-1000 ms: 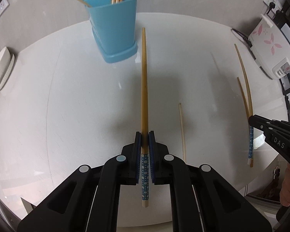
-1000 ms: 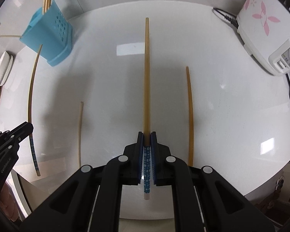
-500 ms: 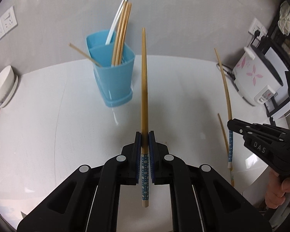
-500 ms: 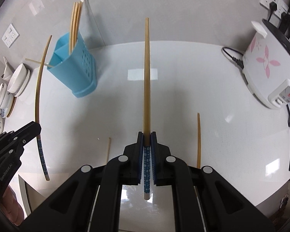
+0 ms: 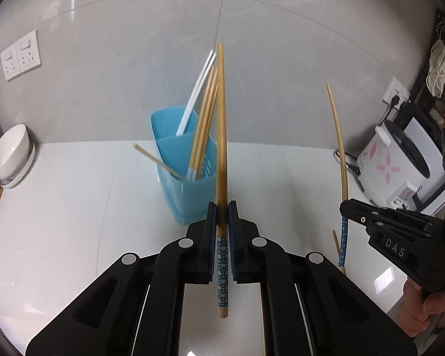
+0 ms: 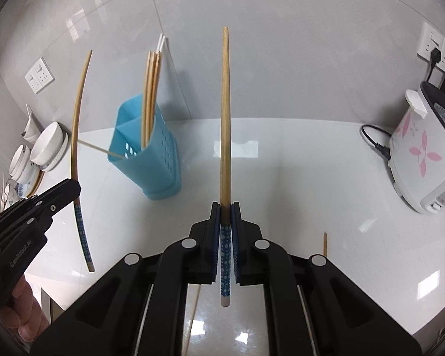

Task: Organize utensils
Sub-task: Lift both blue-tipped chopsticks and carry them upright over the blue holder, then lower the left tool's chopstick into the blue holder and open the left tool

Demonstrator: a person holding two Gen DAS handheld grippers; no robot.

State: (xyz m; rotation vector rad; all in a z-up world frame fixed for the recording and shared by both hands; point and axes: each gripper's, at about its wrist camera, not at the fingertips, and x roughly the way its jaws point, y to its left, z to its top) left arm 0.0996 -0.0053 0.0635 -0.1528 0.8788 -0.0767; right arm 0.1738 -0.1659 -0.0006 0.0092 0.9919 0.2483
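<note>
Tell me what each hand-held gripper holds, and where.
Left hand-held gripper: one wooden chopstick, pinched where its blue dotted handle end begins. Right hand-held gripper: another chopstick, gripped likewise.

Glossy grey tiled wall [image 5: 133, 44] with sockets [image 5: 20, 55] behind white counter [image 5: 59, 222]

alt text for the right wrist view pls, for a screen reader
The right gripper is shut on a wooden chopstick with a blue dotted handle, pointing up over a white counter. To its left stands a blue utensil holder with chopsticks inside, and the left gripper holds a matching chopstick; a rice cooker sits right.
</note>
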